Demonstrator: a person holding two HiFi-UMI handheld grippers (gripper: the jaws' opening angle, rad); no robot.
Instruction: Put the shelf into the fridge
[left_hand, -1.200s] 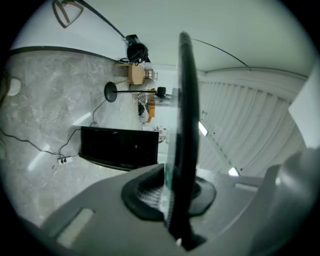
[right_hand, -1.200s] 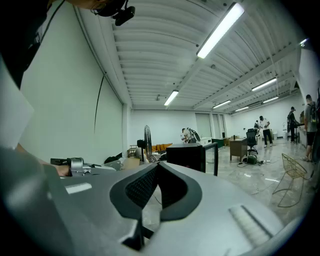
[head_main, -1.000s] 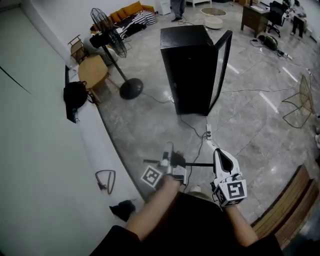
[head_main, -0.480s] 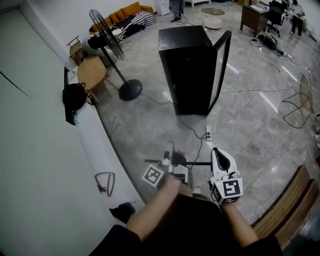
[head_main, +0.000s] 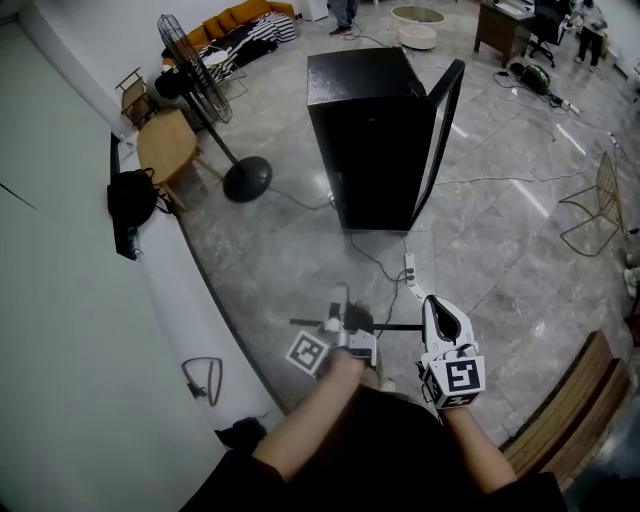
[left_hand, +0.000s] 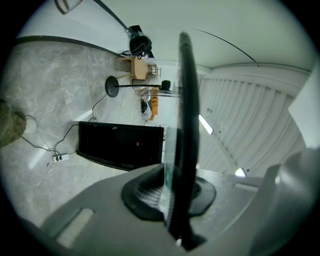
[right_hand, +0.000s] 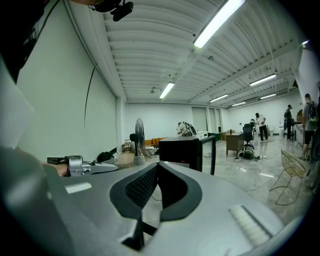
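Grey marble floor (head_main: 500, 250), tall black fridge (head_main: 375, 140) ahead with its door open. Left gripper (left_hand: 175, 195) and right gripper (right_hand: 156, 187) both clamp the black-rimmed glass shelf (left_hand: 186, 100) between them.

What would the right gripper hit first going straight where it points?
Probably the black fridge, dead ahead of the right gripper holding the shelf; only floor seems between, though depth is unclear.

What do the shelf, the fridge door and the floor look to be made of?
Shelf: apparently clear glass with a dark rim, likely plastic; its pane edge shows greenish and see-through.
Fridge door: glass panel in a black frame; the floor shows through it.
Floor: polished grey stone or stone-look tile, veined, with light glare.
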